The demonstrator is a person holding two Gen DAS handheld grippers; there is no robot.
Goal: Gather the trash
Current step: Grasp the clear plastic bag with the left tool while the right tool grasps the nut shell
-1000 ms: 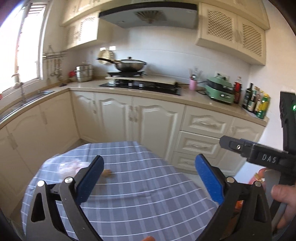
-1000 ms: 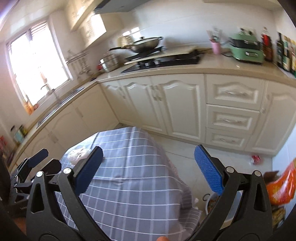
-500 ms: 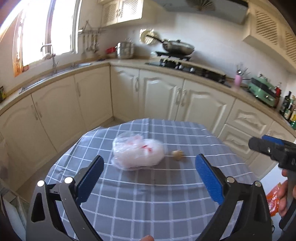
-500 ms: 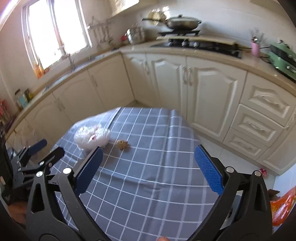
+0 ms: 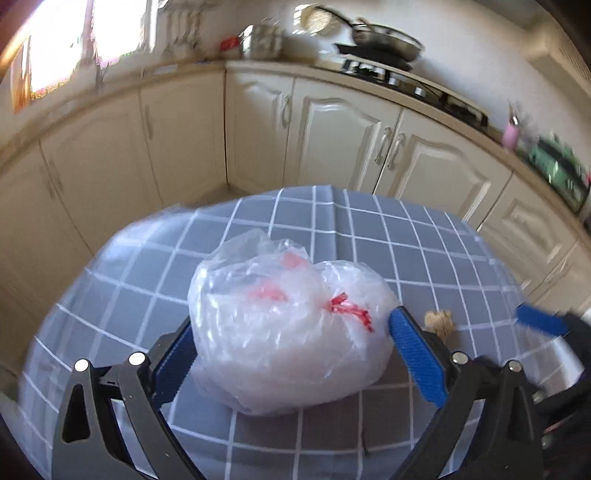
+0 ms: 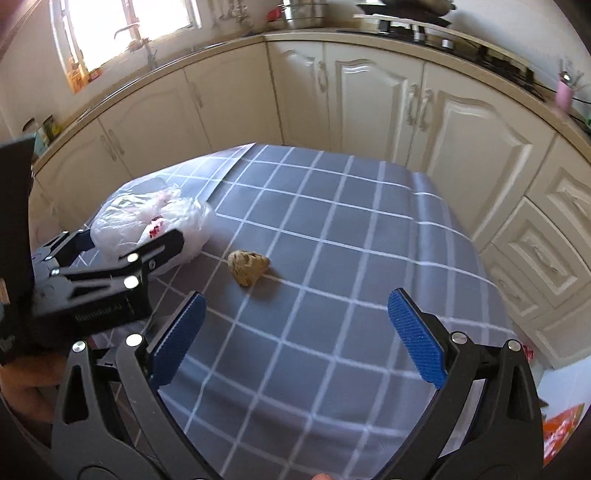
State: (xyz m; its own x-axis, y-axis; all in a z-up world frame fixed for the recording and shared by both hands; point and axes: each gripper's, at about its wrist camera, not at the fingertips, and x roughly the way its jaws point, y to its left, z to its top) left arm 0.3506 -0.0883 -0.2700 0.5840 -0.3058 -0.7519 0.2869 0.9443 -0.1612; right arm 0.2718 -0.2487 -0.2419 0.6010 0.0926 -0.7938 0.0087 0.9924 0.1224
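A grey tablecloth with a white grid [image 6: 332, 258] covers the table. Behind it, cream cabinet doors [image 6: 369, 96] run under a beige countertop [image 5: 369, 79]. A pan [image 5: 384, 37] sits on the hob [image 5: 413, 83]; a pink cup [image 6: 564, 94], possibly holding utensils, stands beside a window [image 6: 122, 33].

Both grippers same build: black plastic scissor-style arms with triangular cutouts, silver round pivot screws near each finger base. Left gripper [image 5: 291, 354] and right gripper [image 6: 295, 336] have blue ribbed pads [image 6: 415, 338] on the inner finger faces. Left unit's black body behind the fingers carries faint, unreadable embossed lettering in the right wrist view.
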